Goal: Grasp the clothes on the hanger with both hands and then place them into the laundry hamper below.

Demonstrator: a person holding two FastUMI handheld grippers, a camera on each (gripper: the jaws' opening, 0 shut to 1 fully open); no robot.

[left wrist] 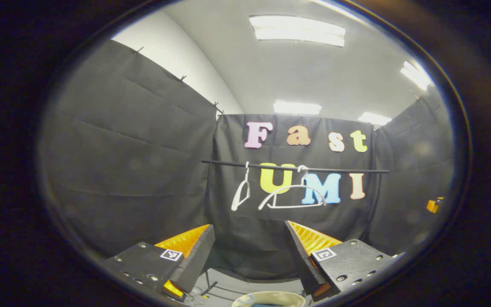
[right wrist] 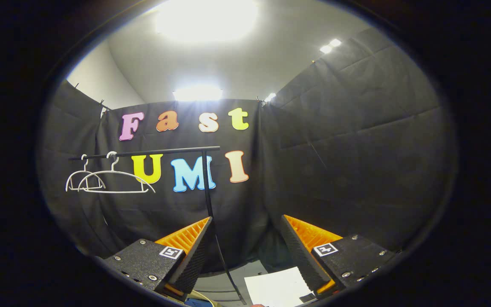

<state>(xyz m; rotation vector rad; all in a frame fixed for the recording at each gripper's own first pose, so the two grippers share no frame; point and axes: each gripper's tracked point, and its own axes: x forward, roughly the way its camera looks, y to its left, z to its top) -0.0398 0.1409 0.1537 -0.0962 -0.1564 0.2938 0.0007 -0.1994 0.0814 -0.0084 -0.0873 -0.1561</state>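
Observation:
A black rail (left wrist: 296, 169) runs across the back cloth wall with two white hangers on it, both bare. One hanger (left wrist: 241, 194) hangs turned edge-on, the other (left wrist: 293, 197) faces me. Below, the pale round rim of the laundry hamper (left wrist: 269, 297) peeks up at the bottom edge, with something blue inside it. My left gripper (left wrist: 249, 226) stands open in front of the rail, nothing between its fingers. In the right gripper view the rail (right wrist: 143, 152) and both bare hangers (right wrist: 115, 181) lie to the upper left. My right gripper (right wrist: 246, 219) is open and holds nothing.
The rail's upright black post (right wrist: 206, 183) stands just beyond my right gripper's left finger. A white sheet (right wrist: 277, 286) lies on the grey floor beneath. Black cloth walls close in on all sides. A small orange part (left wrist: 433, 205) shows at the far right.

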